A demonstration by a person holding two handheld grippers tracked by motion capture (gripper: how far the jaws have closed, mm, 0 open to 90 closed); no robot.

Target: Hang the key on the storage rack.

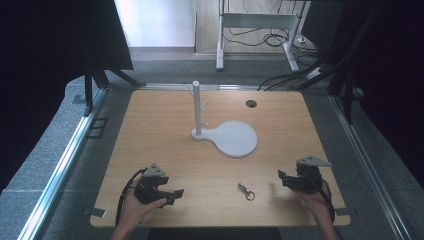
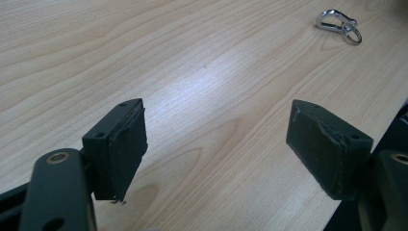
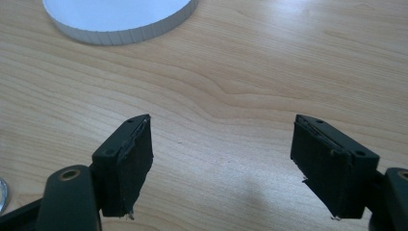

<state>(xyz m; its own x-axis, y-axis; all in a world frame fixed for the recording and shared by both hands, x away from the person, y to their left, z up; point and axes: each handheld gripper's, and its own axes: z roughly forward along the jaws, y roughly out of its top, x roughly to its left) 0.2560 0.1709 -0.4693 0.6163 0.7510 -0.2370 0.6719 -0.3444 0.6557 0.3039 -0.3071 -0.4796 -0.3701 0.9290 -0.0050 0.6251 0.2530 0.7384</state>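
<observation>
Both the left hand-held gripper and the right hand-held gripper gape wide, holding nothing. The small silver metal clip with a ring lies between them on the wooden tabletop (tiny, hard to make out). The white round plastic stand base is cut off.

A small metal key clip lies flat on the bare wood of the desk, in the lower middle of the high view, a little right of centre. It is silvery: a slim snap hook at its upper left end joined to a round split ring at its lower right, so the piece lies on a slant. In the left gripper view the key clip sits in the upper right corner, its polished hook catching the light and the ring lying flat on the wood, touching nothing else.
</observation>
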